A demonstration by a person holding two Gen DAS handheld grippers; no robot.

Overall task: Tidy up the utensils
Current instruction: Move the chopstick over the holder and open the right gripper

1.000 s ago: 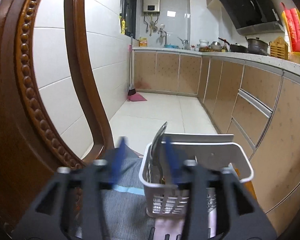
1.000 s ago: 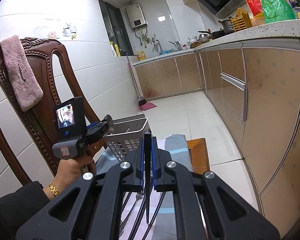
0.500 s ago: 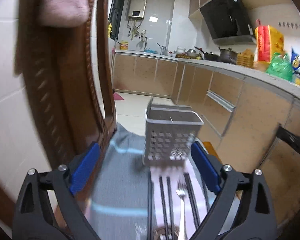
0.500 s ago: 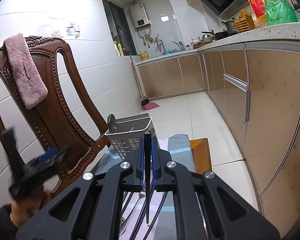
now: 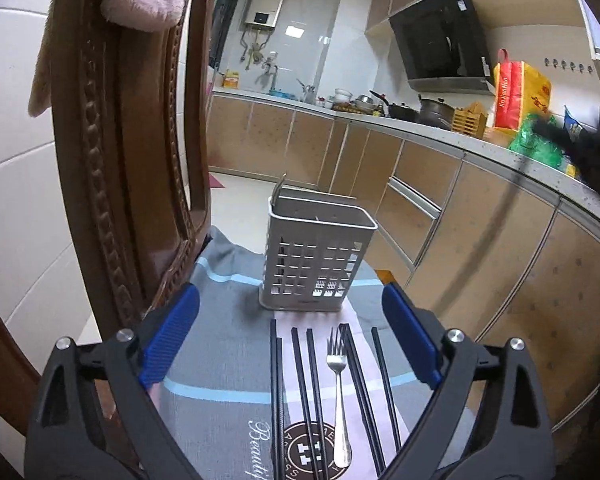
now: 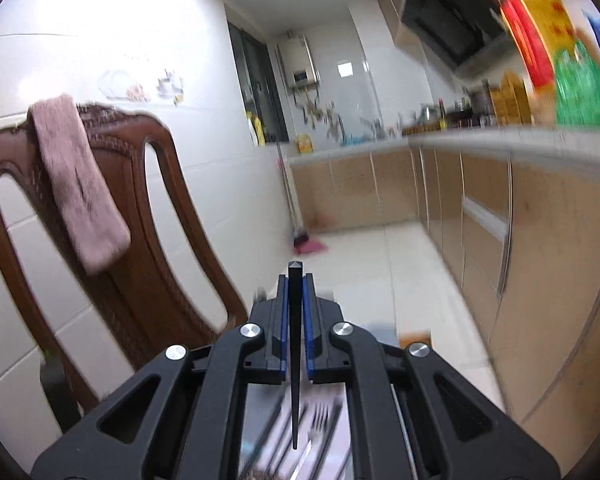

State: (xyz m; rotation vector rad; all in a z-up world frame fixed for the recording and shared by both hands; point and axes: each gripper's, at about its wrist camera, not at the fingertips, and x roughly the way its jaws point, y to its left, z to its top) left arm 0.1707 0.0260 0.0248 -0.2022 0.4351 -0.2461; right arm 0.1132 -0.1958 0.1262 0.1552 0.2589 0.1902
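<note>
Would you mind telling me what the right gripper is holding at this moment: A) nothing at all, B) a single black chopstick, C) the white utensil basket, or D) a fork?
B: in the right wrist view the right gripper has its jaws closed on a black chopstick, while the fork lies on the cloth in front of the white utensil basket.

The left gripper (image 5: 291,338) is held low with its blue pads (image 5: 168,334) spread wide apart and nothing between them. The right gripper (image 6: 295,322) has its two fingers pressed together on a black chopstick (image 6: 295,356), which stands between the pads.
</note>
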